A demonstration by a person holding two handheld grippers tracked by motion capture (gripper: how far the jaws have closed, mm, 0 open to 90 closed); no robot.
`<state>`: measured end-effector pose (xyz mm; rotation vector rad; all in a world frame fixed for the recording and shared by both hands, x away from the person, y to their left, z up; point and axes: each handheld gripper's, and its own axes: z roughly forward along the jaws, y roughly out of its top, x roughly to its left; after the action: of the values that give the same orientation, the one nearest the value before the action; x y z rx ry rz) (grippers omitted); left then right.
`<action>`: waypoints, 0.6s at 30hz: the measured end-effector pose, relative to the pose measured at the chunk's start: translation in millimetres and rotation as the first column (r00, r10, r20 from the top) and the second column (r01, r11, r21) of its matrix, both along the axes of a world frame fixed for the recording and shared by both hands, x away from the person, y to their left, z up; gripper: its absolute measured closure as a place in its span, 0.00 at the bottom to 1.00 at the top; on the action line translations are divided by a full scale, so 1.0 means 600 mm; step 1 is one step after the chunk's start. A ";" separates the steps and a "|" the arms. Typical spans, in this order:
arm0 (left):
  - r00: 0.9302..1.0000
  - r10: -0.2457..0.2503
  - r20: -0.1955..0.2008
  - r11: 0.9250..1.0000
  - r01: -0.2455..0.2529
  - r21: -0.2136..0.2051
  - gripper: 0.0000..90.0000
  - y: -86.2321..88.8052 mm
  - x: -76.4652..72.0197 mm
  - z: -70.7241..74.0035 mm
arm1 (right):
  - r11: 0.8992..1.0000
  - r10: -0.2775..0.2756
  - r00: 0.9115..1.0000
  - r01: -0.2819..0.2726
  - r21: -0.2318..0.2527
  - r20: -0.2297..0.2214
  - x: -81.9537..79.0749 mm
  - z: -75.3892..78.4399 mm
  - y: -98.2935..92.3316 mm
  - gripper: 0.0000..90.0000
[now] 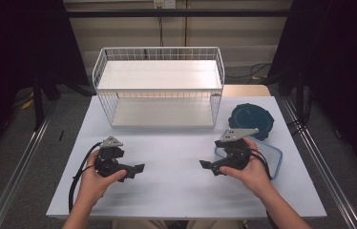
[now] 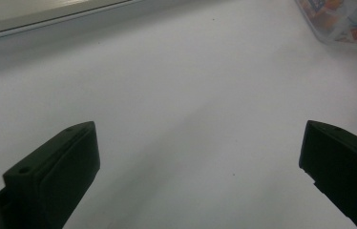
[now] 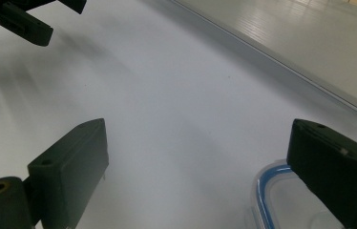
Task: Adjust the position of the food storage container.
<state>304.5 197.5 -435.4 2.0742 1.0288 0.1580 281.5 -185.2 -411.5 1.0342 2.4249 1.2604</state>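
Note:
My left gripper rests low over the white table at the front left, held in a hand and pointing right. Its jaws stand wide apart with bare table between them. My right gripper sits at the front right, pointing left toward the other one. It is open too, nothing between its jaws. A clear container with a blue-rimmed lid lies beside the right hand; its corner shows by the right jaw. The left gripper's jaws appear far off in the right gripper view.
A white wire two-tier rack stands at the back centre of the table; its lower shelf reaches into the right gripper view. A dark blue round lid lies at the right, behind the container. A container with colourful contents shows far off.

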 end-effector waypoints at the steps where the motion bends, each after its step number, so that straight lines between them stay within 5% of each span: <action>1: 1.000 0.000 0.000 1.000 0.000 0.000 0.00 0.000 0.000 0.000 | 1.000 0.000 1.000 0.000 0.000 0.000 0.000 0.000 0.000 0.07; 8: 1.000 0.020 -0.012 1.000 -0.020 0.015 0.00 -0.001 0.000 0.000 | 1.000 -0.009 1.000 0.009 0.003 0.000 0.005 0.000 -0.008 0.08; 18: 0.999 -0.032 -0.021 0.999 0.032 0.013 0.00 -0.018 0.002 0.001 | 0.998 -0.057 0.998 0.057 0.016 0.004 -0.006 0.014 -0.043 0.16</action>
<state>305.5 186.9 -434.7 2.1069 1.0087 0.1272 278.0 -211.3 -403.1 1.0956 2.3681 1.2635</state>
